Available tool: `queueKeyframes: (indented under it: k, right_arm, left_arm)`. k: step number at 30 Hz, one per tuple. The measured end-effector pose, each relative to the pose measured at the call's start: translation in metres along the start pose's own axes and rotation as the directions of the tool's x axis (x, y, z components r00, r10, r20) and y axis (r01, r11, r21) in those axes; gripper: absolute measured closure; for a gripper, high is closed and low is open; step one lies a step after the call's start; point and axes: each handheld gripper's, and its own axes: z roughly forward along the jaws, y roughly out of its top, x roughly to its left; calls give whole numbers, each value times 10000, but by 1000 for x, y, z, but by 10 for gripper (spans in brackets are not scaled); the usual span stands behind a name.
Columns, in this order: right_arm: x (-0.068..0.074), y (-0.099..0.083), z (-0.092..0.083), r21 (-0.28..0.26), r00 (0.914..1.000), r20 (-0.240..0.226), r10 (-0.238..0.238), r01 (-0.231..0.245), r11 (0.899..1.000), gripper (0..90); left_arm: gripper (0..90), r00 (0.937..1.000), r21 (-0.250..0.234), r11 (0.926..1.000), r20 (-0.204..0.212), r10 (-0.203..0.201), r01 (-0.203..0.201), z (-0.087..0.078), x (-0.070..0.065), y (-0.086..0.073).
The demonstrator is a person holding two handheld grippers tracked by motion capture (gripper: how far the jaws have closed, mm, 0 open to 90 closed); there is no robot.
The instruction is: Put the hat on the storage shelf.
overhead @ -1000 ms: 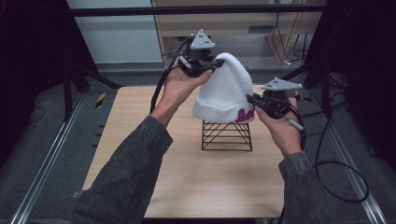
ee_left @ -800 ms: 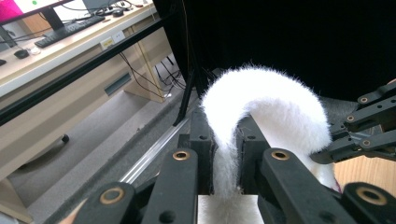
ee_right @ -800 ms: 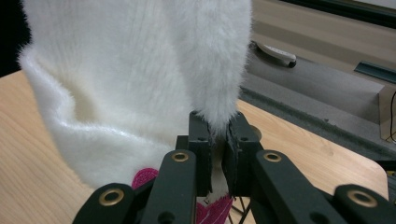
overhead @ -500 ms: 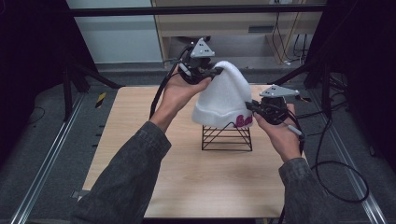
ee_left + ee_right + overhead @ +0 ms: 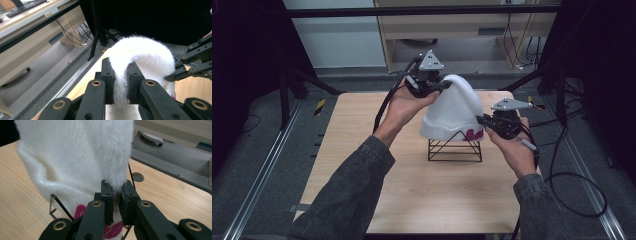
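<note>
Evidently the white fuzzy hat (image 5: 455,111) is being draped over the black wire stand (image 5: 455,148) on the table (image 5: 362,150), and is held at two points so that its opening is kept spread above the stand. Its crown, up and behind the stand, is clamped by the left gripper (image 5: 446,84); its brim, at the stand's right side by the pink mark (image 5: 473,135), is pinched by the right gripper (image 5: 480,120).
</note>
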Motion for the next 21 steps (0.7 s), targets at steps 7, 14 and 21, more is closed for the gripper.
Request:
queueKeyframes:
  k: [7, 14, 21]
  right_arm:
    - [-3, -7, 1, 82, 10000, -18, 42, -42, 10000, 826]
    - [-3, -17, 2, 250, 9999, -42, 137, -136, 9996, 826]
    - [-3, -26, 4, 371, 9997, -89, 217, -214, 9991, 824]
  left_arm:
    - [796, 9999, 67, 10000, 149, -34, 33, 3, -3, -4]
    - [796, 9997, 253, 9997, 247, -6, 0, 8, -8, -11]
    - [796, 9993, 379, 9993, 374, 35, -50, 12, -13, -17]
